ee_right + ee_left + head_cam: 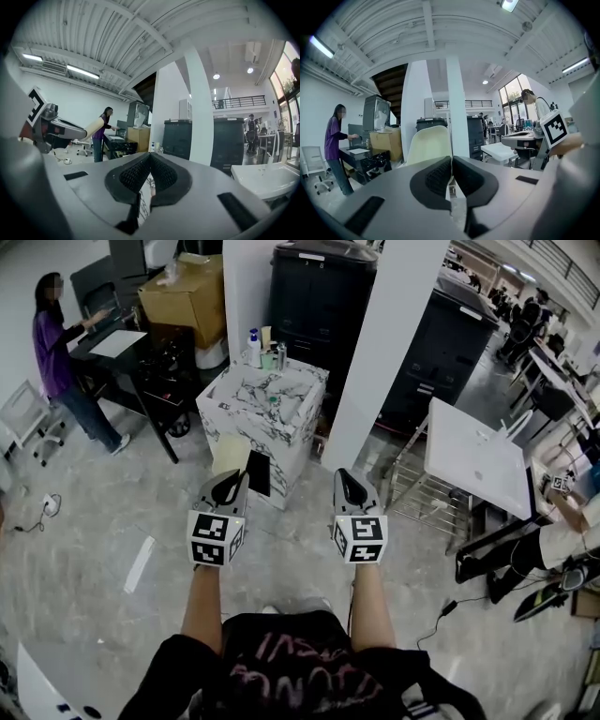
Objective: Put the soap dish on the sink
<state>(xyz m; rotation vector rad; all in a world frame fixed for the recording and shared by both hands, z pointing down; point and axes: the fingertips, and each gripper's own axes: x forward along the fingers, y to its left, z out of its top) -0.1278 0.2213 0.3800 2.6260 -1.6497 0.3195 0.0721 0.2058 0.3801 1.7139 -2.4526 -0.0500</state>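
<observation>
Left hand-held gripper (232,479) closed, empty; right hand-held gripper (348,478) closed, empty; marbled counter (251,423) ahead, apart.

Open workshop hall. Floor (122,512) was grey, marble-patterned and glossy. A white pillar (389,343) stood mid-room, with a black cabinet (319,296) on its left and another (450,334) on its right. A white table (473,460) stood at the right on a metal frame. At the far left a person (56,343) stood at a black desk (139,360), with a cardboard box (187,292) behind it and a white chair (23,418) nearby. The ribbed white ceiling (117,37) carried strip lights (82,71). Tall windows (511,101) let in daylight on the right.
</observation>
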